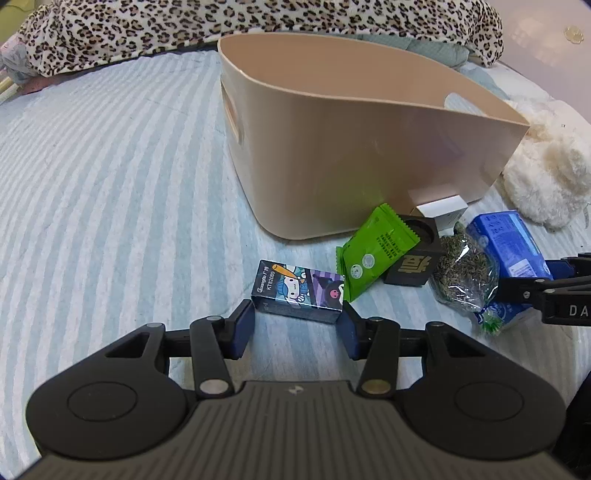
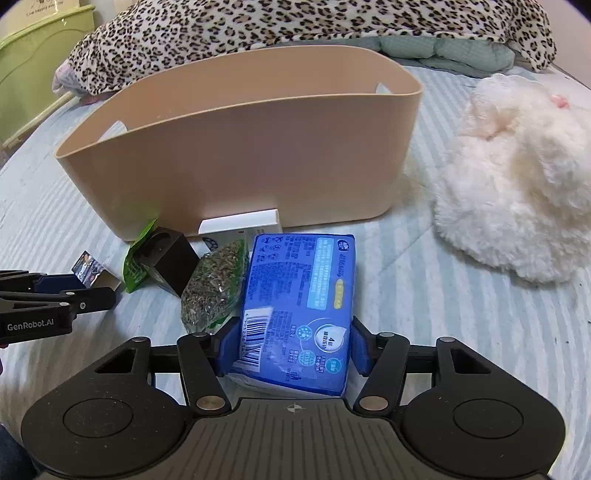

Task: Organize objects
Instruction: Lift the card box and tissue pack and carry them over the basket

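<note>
A beige plastic bin (image 1: 354, 147) (image 2: 240, 147) stands on the striped bed. In front of it lie a small cartoon-printed box (image 1: 299, 291) (image 2: 88, 269), a green sachet (image 1: 373, 254) (image 2: 138, 258), a black block (image 1: 417, 254) (image 2: 170, 258), a white box (image 1: 443, 212) (image 2: 240, 225), a clear bag of dried herbs (image 1: 465, 273) (image 2: 214, 288) and a blue tissue pack (image 1: 513, 251) (image 2: 299, 314). My left gripper (image 1: 298, 325) is open, its pads at both ends of the cartoon box. My right gripper (image 2: 293, 347) grips the blue tissue pack between its pads.
A fluffy white plush (image 2: 517, 184) (image 1: 550, 166) lies right of the bin. A leopard-print blanket (image 1: 221, 26) (image 2: 295, 26) lies bunched behind it. A green cabinet (image 2: 33, 74) stands at the far left. Bare striped bedsheet (image 1: 110, 184) stretches left of the bin.
</note>
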### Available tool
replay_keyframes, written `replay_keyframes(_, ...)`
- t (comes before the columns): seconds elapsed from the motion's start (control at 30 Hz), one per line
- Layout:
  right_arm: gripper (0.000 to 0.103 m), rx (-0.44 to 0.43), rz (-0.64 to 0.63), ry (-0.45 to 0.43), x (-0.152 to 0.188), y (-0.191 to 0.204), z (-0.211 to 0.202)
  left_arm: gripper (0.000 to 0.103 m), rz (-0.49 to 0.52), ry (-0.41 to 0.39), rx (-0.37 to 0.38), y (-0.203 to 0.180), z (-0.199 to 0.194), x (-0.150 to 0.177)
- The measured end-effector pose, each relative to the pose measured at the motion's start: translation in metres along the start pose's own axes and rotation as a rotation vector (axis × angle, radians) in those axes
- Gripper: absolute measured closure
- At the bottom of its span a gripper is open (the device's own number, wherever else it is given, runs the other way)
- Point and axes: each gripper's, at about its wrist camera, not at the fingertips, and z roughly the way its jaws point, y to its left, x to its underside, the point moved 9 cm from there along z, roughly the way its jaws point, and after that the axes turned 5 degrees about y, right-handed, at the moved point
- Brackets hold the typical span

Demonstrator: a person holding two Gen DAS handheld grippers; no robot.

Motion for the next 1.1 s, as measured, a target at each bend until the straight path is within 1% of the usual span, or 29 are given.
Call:
replay_keyframes(0.13, 0.049, -0.011, 0.02, -0.026, 0.001, -0.01, -0.009, 0.053, 0.006, -0.022, 0.0, 0.0, -0.012, 0.0)
replay_keyframes(0.23, 0.049, -0.016, 0.021, -0.062, -0.001, -0.016, -0.023, 0.053, 0.016, -0.047, -0.008, -0.001, -0.024, 0.0)
replay_keyframes(0.27, 0.049, -0.018, 0.02, -0.075, -0.01, -0.015, -0.025, 0.053, 0.02, -0.059, -0.009, -0.002, -0.029, -0.002)
replay_keyframes(0.4, 0.049, -0.028, 0.015, -0.135, -0.024, -0.015, -0.047, 0.053, 0.035, -0.122, -0.03, -0.004, -0.05, -0.013)
replay_keyframes(0.53, 0.049, -0.029, 0.001, -0.208, -0.039, -0.017, -0.07, 0.053, 0.044, -0.189, -0.021, -0.01, -0.072, -0.032)
replay_keyframes(0.7, 0.049, -0.038, -0.008, -0.296, -0.064, -0.017, -0.095, 0.053, 0.075, -0.285, -0.034, -0.02, -0.097, -0.063)
replay_keyframes(0.83, 0.049, -0.04, -0.026, -0.352, -0.087, -0.014, -0.109, 0.053, 0.088, -0.338, -0.036, -0.024, -0.112, -0.087)
replay_keyframes(0.97, 0.049, -0.043, -0.02, -0.4, -0.107, -0.013, -0.116, 0.053, 0.105, -0.369, -0.043, -0.033, -0.117, -0.111)
replay_keyframes(1.1, 0.049, -0.056, 0.016, -0.426, -0.124, -0.015, -0.112, 0.053, 0.129, -0.37, -0.069, -0.046, -0.103, -0.132)
